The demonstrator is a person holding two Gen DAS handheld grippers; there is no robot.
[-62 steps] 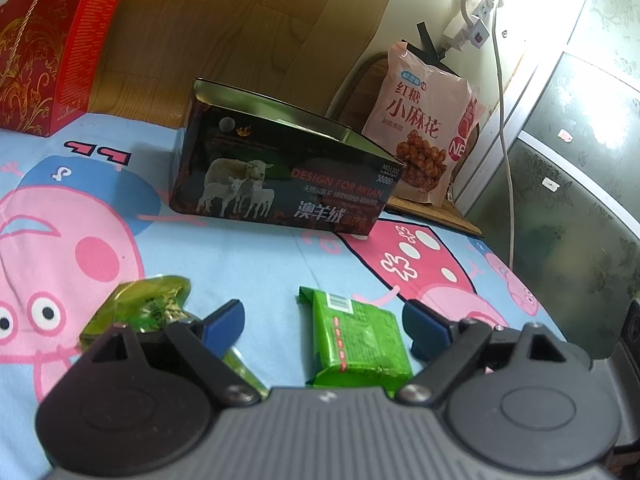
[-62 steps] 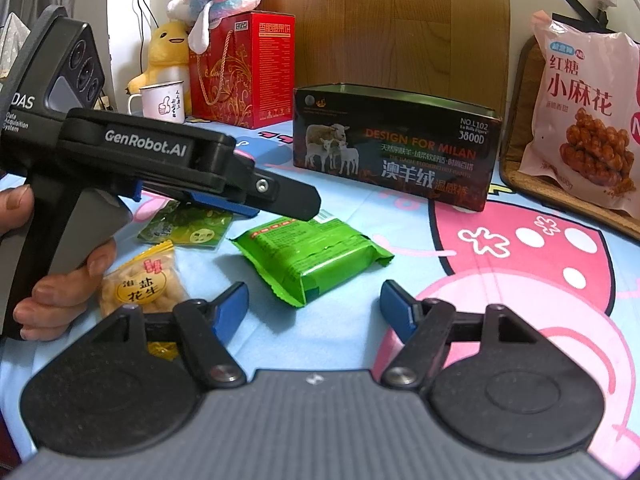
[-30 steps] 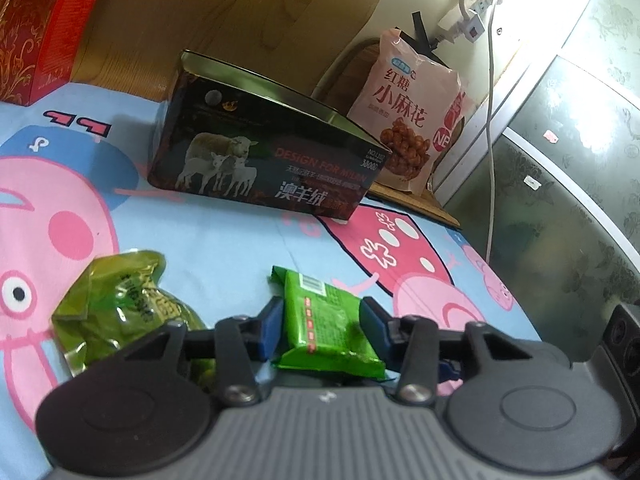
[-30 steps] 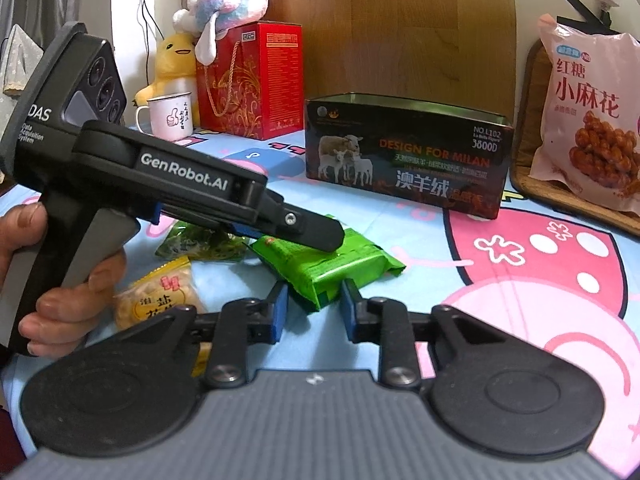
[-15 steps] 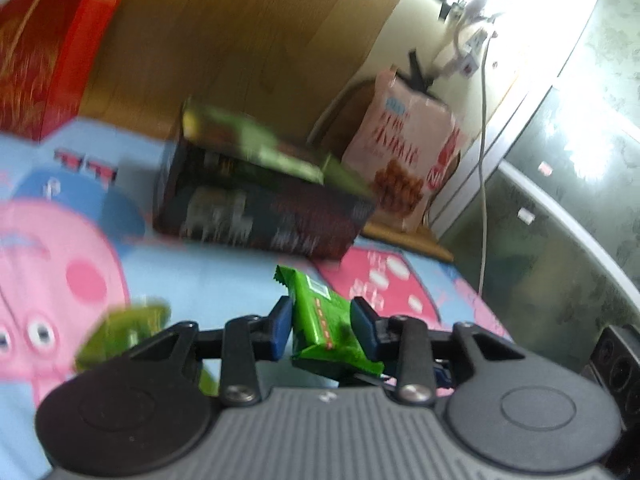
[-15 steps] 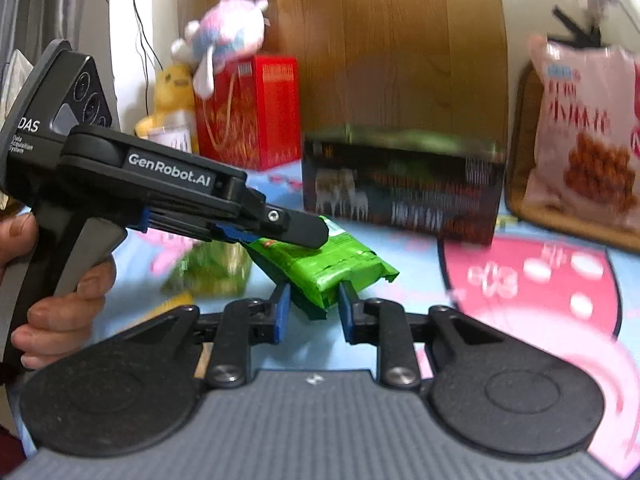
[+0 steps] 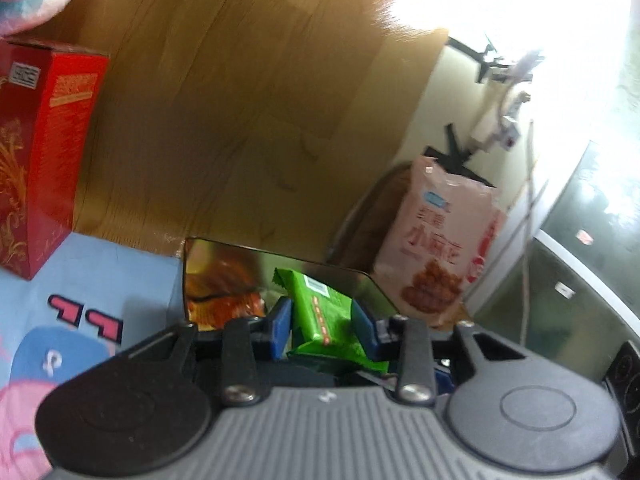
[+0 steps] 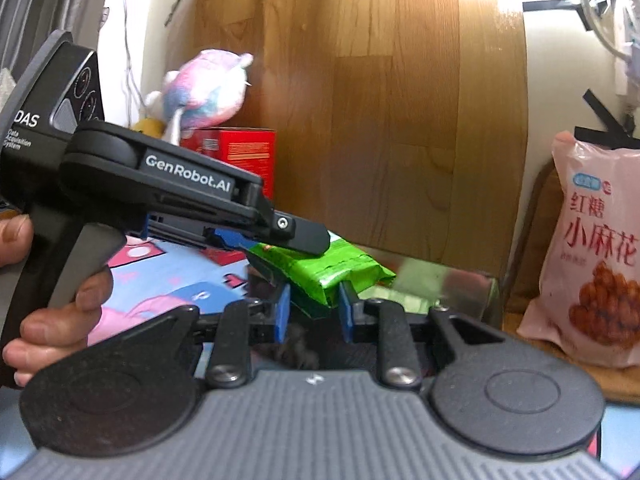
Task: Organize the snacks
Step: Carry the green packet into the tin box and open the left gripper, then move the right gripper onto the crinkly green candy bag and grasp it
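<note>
Green pack (image 7: pixel 326 320) pinched from both sides: left gripper (image 7: pixel 322 330) clamped on one end, low centre of the left view; right gripper (image 8: pixel 312 312) clamped on the other, low centre of the right view. Blue pads (image 7: pixel 280 326) pressed against the wrapper in each view. Left jaws lately opening a little, pack between them all the same. Pack lifted clear of the cloth (image 7: pixel 100 276), held over the open tin (image 7: pixel 280 264) just behind it in mid-frame. Inside the tin, left of the pack, an orange packet (image 7: pixel 224 300), blurred, label unreadable. Tin's shiny inner wall (image 8: pixel 440 280) visible right of centre in the right view.

Left gripper's black body (image 8: pixel 180 184) stretched across the left half of the right view, marked GenRobot.AI, its tip over the pack's top. Hand (image 8: pixel 52 320) wrapped around its grey handle at the left edge.

Pink bag (image 8: pixel 596 248) of twisted snacks upright at the right edge of the right view, leaning against the wall; same bag right of centre in the left view. Red box (image 7: pixel 40 152) at the left edge of the left view, standing on the blue-and-pink cloth. Plush toy (image 8: pixel 208 88) on top of the red box, upper left of the right view. Wood panel (image 8: pixel 380 100) behind everything, filling the upper middle.
</note>
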